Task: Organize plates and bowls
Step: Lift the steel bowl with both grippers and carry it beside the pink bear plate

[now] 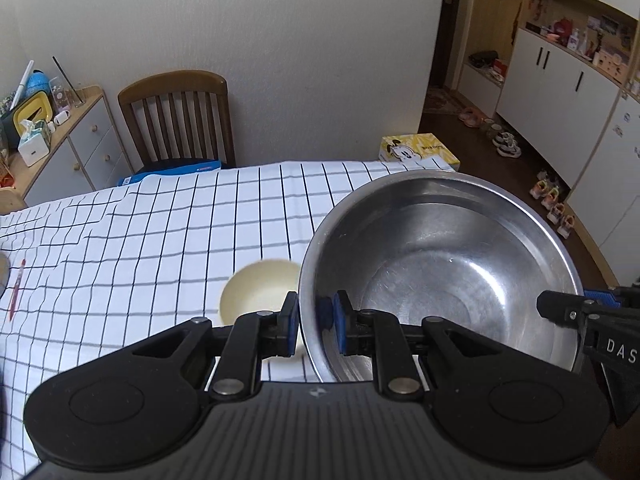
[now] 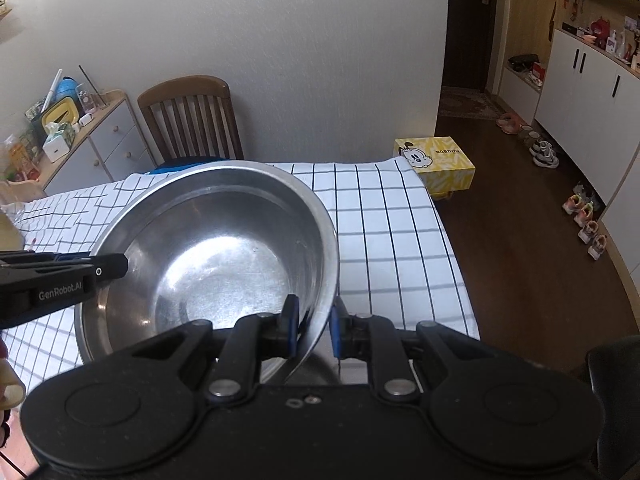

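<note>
A large steel bowl (image 1: pixel 440 264) is held between both grippers above the checked tablecloth (image 1: pixel 160 232). My left gripper (image 1: pixel 316 326) is shut on its left rim, one blue pad inside and one outside. My right gripper (image 2: pixel 314 330) is shut on its right rim; the bowl (image 2: pixel 216 256) fills the middle of the right wrist view. The right gripper also shows at the right edge of the left wrist view (image 1: pixel 576 312), and the left gripper at the left of the right wrist view (image 2: pixel 100 270). A small cream bowl (image 1: pixel 260 292) stands on the cloth, just left of the steel bowl.
A wooden chair (image 1: pixel 180 120) stands at the table's far side. A red pen (image 1: pixel 16 288) lies at the cloth's left edge. A yellow box (image 2: pixel 436 164) sits on the floor past the far right corner. A cabinet (image 1: pixel 72 140) with clutter stands at the left.
</note>
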Motion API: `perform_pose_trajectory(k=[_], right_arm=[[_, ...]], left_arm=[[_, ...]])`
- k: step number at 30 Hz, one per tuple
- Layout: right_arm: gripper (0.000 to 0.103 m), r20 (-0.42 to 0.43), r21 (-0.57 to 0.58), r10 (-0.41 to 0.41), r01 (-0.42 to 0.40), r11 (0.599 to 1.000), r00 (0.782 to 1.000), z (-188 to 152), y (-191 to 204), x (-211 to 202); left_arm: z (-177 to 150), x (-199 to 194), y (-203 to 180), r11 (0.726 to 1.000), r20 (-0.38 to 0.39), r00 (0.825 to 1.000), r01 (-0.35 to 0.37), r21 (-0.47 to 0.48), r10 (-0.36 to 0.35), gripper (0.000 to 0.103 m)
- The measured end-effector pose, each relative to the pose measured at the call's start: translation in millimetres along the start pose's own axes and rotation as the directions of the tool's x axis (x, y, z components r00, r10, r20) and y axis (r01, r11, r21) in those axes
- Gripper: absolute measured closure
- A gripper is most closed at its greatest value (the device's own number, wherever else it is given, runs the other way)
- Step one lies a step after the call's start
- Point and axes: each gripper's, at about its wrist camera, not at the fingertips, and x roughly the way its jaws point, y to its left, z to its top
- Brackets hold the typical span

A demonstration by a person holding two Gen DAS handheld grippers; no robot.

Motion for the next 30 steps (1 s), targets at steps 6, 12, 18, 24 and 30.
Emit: perform_pose_trajectory(k=[6, 12, 18, 24, 30], right_arm=[[0.087, -0.011, 0.002, -0.013, 0.013, 1.000, 1.000, -32, 13, -24], [0.087, -0.033, 0.012, -0.015, 0.015, 1.000, 0.999, -62, 21, -39], [0.087, -0.058, 0.025, -0.024, 0.026, 0.999, 0.998, -97, 30, -51], [0.087, -0.085, 0.036, -0.034, 0.037, 0.999, 0.996, -129, 37, -55], [0.087, -0.111, 0.047, -0.034, 0.039, 0.998, 0.993, -159, 38, -55]], left_arm=[[-36, -27, 8, 1.000, -0.013, 1.000, 0.018, 0.018, -0.018, 0.086], [-73, -48, 13, 0.998, -0.036, 0.999, 0.038, 0.044, -0.037, 0.086], [-108, -62, 13, 0.997, -0.056, 0.997, 0.054, 0.062, -0.050, 0.086], [-140, -64, 17, 0.996, -0.088, 0.994, 0.069, 0.061, -0.064, 0.086], [-168, -61, 18, 0.995, -0.116, 0.991, 0.078, 0.069, -0.070, 0.086]])
